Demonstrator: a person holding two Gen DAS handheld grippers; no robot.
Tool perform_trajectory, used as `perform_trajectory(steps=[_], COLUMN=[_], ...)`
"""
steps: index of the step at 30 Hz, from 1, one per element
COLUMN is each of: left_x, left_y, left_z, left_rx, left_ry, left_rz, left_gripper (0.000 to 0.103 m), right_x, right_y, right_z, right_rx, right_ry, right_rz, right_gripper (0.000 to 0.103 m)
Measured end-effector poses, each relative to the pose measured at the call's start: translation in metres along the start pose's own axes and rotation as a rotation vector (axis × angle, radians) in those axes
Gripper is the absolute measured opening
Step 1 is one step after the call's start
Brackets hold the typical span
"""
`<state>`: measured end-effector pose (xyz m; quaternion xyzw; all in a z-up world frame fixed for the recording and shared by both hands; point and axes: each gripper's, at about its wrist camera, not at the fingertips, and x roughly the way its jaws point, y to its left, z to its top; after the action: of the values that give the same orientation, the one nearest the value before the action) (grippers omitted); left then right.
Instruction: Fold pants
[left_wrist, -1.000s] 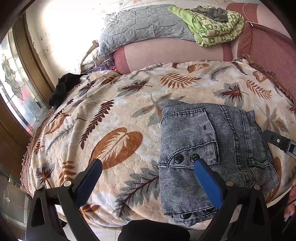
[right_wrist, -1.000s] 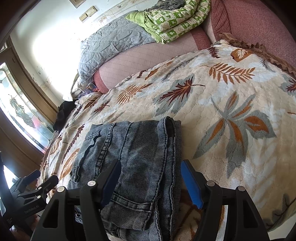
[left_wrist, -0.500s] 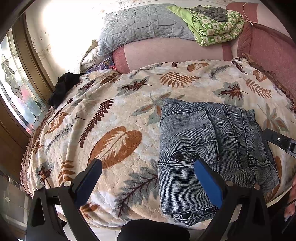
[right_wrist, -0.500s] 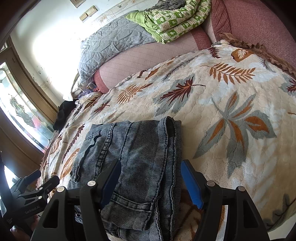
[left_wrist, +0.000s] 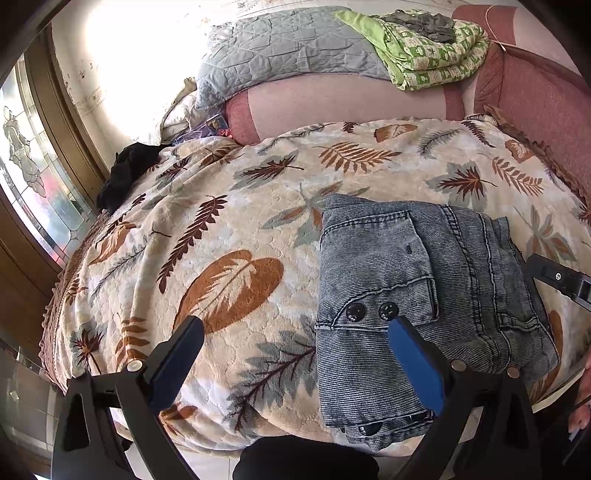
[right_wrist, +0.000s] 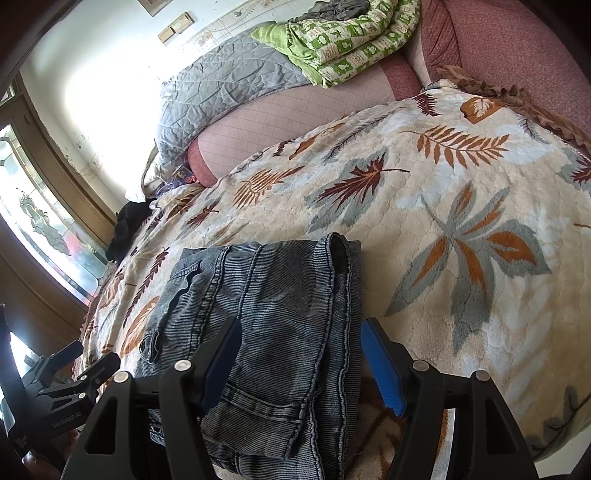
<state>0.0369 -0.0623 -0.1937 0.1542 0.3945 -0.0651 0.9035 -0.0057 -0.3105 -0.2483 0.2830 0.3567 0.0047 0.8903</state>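
Grey-blue denim pants (left_wrist: 417, 295) lie folded into a compact stack on the leaf-patterned blanket (left_wrist: 229, 236), near the bed's front edge. They also show in the right wrist view (right_wrist: 273, 317). My left gripper (left_wrist: 295, 354) is open and empty, above the blanket at the stack's left edge, its right finger over the waistband buttons. My right gripper (right_wrist: 299, 354) is open and empty, its jaws spread just above the stack's near right part, not clamping the cloth. The left gripper shows at the lower left of the right wrist view (right_wrist: 70, 373).
A grey quilt (left_wrist: 280, 55) and a green patterned blanket (left_wrist: 432, 55) lie on the pink headboard bolster (left_wrist: 332, 107) at the back. A black garment (left_wrist: 125, 173) sits at the bed's left edge by a window (left_wrist: 33, 192). A red padded wall (left_wrist: 535, 110) is at the right.
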Motion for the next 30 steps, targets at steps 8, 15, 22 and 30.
perform_trajectory(steps=[8, 15, 22, 30], left_x=[0.0005, 0.0006, 0.0008, 0.0017], left_y=[-0.0002, -0.0007, -0.0007, -0.0012], left_z=[-0.0007, -0.0011, -0.0014, -0.0016], left_rx=[0.000, -0.002, -0.001, 0.000], left_ry=[0.001, 0.002, 0.004, 0.006], left_rz=[0.001, 0.000, 0.000, -0.002], left_gripper=[0.100, 0.100, 0.100, 0.100], right_x=[-0.0005, -0.0007, 0.0001, 0.0007], right_y=[-0.0003, -0.0006, -0.0005, 0.0003], right_z=[0.0002, 0.0004, 0.0005, -0.0002], right_rx=[0.001, 0.000, 0.001, -0.001], right_ry=[0.001, 0.003, 0.005, 0.005], right_rz=[0.000, 0.002, 0.002, -0.001], right_gripper=[0.071, 0.071, 0.071, 0.071])
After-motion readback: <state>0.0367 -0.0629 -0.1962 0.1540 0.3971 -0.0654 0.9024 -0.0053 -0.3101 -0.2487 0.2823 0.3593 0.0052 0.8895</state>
